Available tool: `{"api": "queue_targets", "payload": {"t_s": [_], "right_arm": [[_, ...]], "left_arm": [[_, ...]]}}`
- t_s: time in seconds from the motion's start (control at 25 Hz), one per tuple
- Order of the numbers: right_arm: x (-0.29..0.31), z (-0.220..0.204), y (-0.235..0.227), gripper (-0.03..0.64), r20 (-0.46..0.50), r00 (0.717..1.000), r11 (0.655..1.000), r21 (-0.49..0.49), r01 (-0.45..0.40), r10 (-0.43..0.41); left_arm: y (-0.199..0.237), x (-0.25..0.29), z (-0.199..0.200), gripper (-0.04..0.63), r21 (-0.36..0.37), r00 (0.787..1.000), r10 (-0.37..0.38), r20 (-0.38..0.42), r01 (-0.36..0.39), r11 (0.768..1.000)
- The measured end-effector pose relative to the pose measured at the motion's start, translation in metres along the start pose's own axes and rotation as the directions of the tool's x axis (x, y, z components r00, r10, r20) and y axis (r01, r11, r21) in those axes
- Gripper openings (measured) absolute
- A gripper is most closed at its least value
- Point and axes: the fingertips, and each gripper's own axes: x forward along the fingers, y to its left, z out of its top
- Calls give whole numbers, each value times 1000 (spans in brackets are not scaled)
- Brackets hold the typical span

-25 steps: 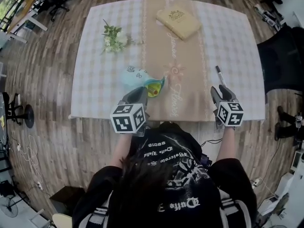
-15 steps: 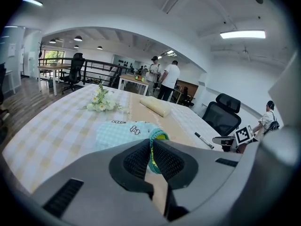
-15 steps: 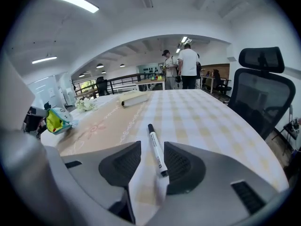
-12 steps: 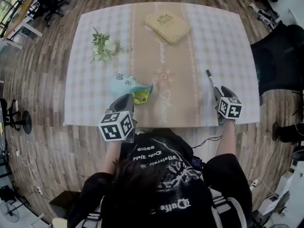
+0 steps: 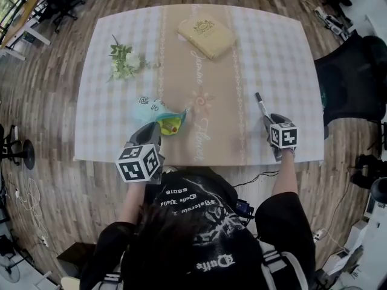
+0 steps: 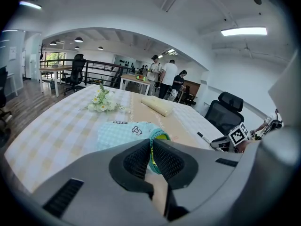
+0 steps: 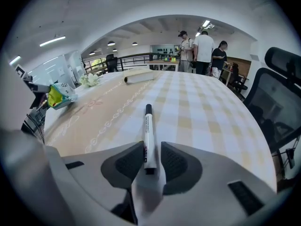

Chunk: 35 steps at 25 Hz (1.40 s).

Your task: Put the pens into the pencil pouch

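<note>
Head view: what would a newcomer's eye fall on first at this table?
At the near edge of the checked table, the left gripper pinches the mouth of a turquoise pencil pouch with a yellow lining. The right gripper straddles a black-capped pen lying on the cloth; its fingers have just been closing around it but do not clearly grip it. A sprig of white flowers lies at the far left.

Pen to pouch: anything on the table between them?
Nothing visible. Only bare runner lies between the pen and the pouch; the flowers and the tan object sit farther back, off that line.
</note>
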Motion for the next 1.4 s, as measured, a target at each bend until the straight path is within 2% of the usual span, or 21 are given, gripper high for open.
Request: {"api": "queue_targets", "payload": {"t_s": [0.28, 0.48, 0.64, 0.88, 1.08, 1.4], "right_arm": [[2, -3, 0, 80, -10, 1000, 1000, 12, 1, -1], [1, -3, 5, 75, -23, 1000, 1000, -6, 5, -5], [-7, 6, 12, 75, 10, 1000, 1000, -4, 15, -15], [-32, 22, 28, 75, 38, 998, 993, -107, 57, -53], [-57, 42, 44, 75, 77, 993, 973, -207, 101, -87], [-81, 56, 99, 75, 105, 992, 933, -345, 100, -67]], "left_arm": [[-2, 1, 0, 38, -12, 1000, -3, 8, 3, 1000], [-3, -4, -4, 38, -5, 1000, -8, 1, 8, 1000], [-2, -6, -5, 38, -4, 1000, -13, 7, 13, 1000], [2, -12, 0, 38, -16, 999, -27, 24, 27, 1000], [3, -17, 1, 38, -25, 999, -40, 37, 41, 999], [9, -22, 3, 38, -44, 996, -60, 59, 62, 997]]}}
